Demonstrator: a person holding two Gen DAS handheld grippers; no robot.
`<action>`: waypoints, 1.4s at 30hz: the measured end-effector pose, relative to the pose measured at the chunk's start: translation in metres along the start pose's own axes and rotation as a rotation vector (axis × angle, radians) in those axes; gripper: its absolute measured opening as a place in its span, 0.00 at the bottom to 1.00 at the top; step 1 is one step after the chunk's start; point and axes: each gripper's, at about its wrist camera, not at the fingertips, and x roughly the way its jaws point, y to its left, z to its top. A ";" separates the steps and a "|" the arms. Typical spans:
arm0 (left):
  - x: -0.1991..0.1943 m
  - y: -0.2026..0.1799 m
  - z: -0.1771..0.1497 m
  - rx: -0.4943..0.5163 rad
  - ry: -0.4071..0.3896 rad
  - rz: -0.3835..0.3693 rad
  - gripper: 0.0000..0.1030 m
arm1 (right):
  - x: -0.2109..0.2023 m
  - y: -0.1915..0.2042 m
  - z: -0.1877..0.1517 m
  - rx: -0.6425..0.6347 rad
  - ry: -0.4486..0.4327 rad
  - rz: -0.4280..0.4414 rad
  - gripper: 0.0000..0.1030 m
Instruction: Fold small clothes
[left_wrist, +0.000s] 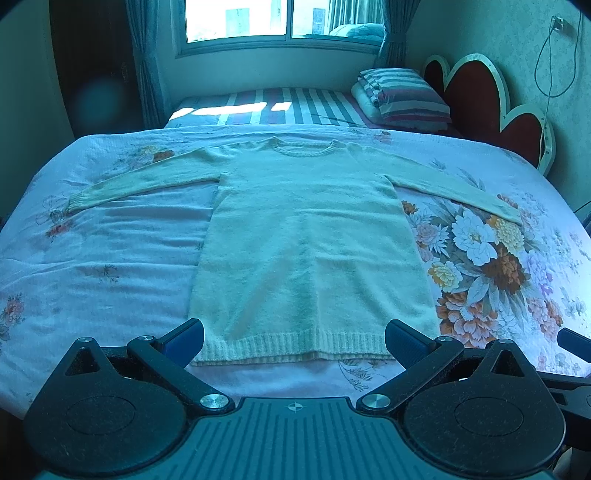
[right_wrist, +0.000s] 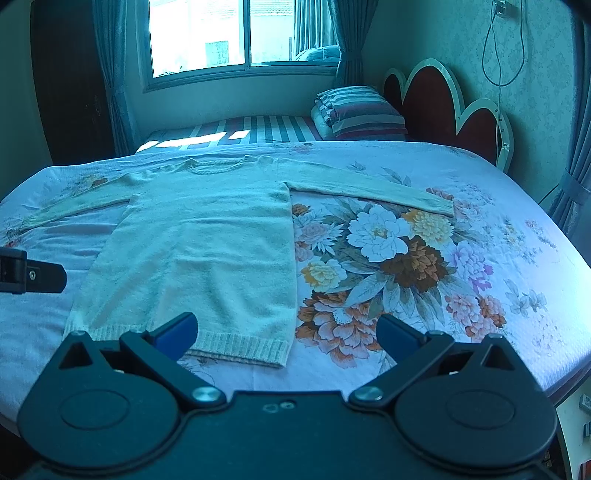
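We see a bed (left_wrist: 110, 240) under a floral cover, its scalloped red headboard (left_wrist: 480, 96) against the patterned wall. Daylight enters a curtained window (left_wrist: 258, 22) beyond; striped folded bedding (left_wrist: 402, 96) lies near the headboard.

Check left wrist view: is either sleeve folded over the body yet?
No. Both sleeves of the sweater lie spread out flat on the bedspread.

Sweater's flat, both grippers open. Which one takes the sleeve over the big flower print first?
Right, probably. The right gripper sits open over the sweater hem corner on the flower side, with that sleeve ahead of it. The left gripper is centred on the hem, farther away.
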 end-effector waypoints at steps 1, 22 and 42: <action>0.002 0.001 0.001 0.003 -0.002 -0.002 1.00 | 0.003 0.002 0.000 0.002 -0.001 -0.005 1.00; 0.003 0.015 -0.004 0.025 -0.010 -0.014 1.00 | -0.010 0.012 0.007 0.013 -0.066 -0.030 1.00; -0.012 0.010 -0.005 0.015 -0.026 -0.005 1.00 | -0.024 0.008 0.010 0.000 -0.100 -0.016 1.00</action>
